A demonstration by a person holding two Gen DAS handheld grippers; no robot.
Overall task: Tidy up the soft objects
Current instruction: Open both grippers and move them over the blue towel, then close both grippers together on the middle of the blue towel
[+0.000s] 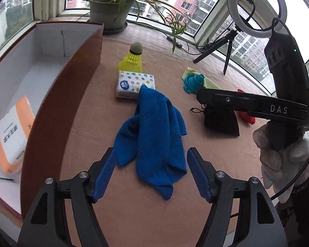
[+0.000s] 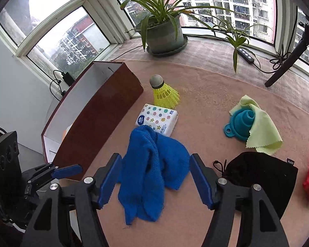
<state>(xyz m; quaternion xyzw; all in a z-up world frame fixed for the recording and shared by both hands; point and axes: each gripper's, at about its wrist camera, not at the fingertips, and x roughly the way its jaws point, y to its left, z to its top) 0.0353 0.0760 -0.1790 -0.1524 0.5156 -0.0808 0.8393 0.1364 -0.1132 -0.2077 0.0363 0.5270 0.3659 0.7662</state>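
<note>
The towel [image 1: 152, 135] is thick blue terry cloth, rough and matt. The counter [image 1: 113, 210] wears a soft pinkish cloth with short fuzzy pile. The box [image 2: 96, 111] looks like cardboard, glossy dark red outside, plain white inside. The tissue pack [image 2: 157, 119] has shiny printed plastic wrap. The funnel [image 2: 241, 121] seems smooth teal rubber. The pouch [image 2: 261, 177] is black matt velvety fabric.

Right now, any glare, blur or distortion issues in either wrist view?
Left wrist: strong fisheye bend along the box, window blown out top right behind the ring light, blue towel sharp. Right wrist: sky blown out top left, towel and tissue pack crisp, no motion blur.
</note>
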